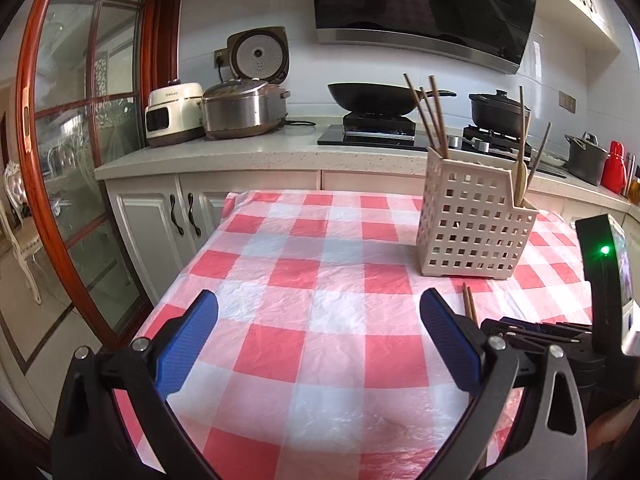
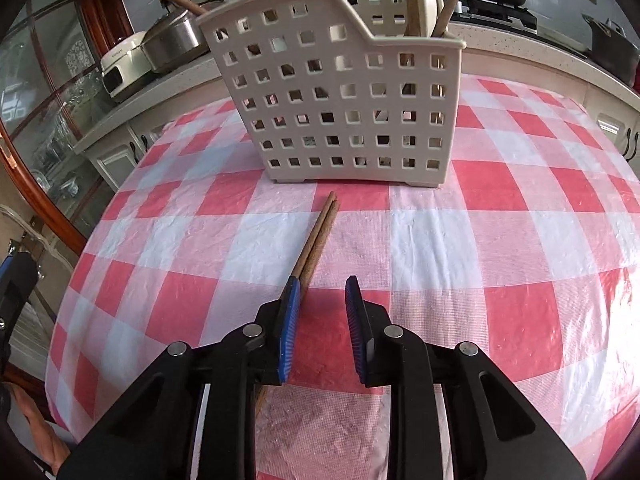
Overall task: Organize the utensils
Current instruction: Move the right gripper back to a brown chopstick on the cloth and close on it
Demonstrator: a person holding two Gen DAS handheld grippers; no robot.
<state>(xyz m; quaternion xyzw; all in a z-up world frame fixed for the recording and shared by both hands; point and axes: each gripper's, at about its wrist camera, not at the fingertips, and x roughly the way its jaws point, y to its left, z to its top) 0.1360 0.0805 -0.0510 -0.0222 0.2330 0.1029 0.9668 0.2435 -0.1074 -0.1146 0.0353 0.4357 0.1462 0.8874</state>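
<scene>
A pair of brown chopsticks [image 2: 320, 232] lies side by side on the red-and-white checked tablecloth [image 2: 480, 220], pointing at a cream perforated utensil holder [image 2: 340, 100]. The holder stands upright with more chopsticks and a pale spoon in it. My right gripper [image 2: 323, 280] hovers low over the near end of the lying pair, its jaws narrowly apart. The chopsticks run along and under its left finger [image 2: 290, 312], with no pad pressing on them. My left gripper [image 1: 318, 296] stands wide open over bare cloth, with nothing between its fingers. In the left wrist view the holder [image 1: 472, 224] is at the right and the chopstick tips [image 1: 469, 304] show beside it.
The table's left edge [image 1: 176, 280] drops off toward white cabinets [image 1: 160, 220] and a glass door. Behind runs a counter with rice cookers [image 1: 244, 108], a wok [image 1: 372, 98] and a black pot [image 1: 500, 110] on the stove. The right hand's black unit with a green light [image 1: 604, 250] is at the left view's right edge.
</scene>
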